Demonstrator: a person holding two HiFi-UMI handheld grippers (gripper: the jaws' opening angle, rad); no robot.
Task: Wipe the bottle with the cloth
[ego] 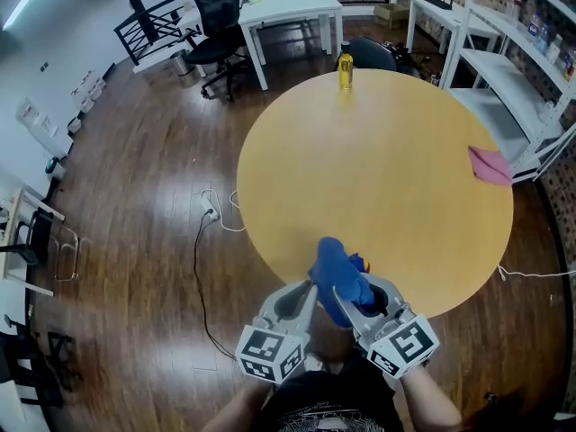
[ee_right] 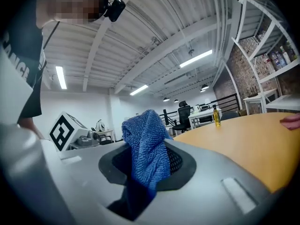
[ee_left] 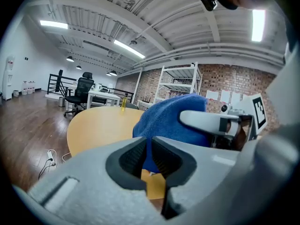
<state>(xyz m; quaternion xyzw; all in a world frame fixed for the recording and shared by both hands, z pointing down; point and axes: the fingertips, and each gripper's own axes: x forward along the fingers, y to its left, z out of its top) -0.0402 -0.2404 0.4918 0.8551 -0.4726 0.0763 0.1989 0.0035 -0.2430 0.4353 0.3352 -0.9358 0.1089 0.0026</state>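
A small yellow bottle (ego: 345,70) stands upright at the far edge of the round wooden table (ego: 396,151); it also shows far off as the bottle (ee_left: 123,102) and the bottle (ee_right: 216,116). My right gripper (ego: 342,292) is shut on a blue cloth (ego: 338,272) over the table's near edge. The cloth (ee_right: 146,146) sticks up from between its jaws. My left gripper (ego: 310,288) hangs just left of the cloth, jaws together with nothing between them. In the left gripper view the blue cloth (ee_left: 168,118) bulges right behind my left gripper (ee_left: 149,149).
A pink cloth (ego: 490,166) lies at the table's right edge. White shelving (ego: 513,79) stands to the right. A white desk (ego: 292,12) and a black office chair (ego: 216,34) are beyond the table. A power strip and cable (ego: 211,212) lie on the wooden floor at left.
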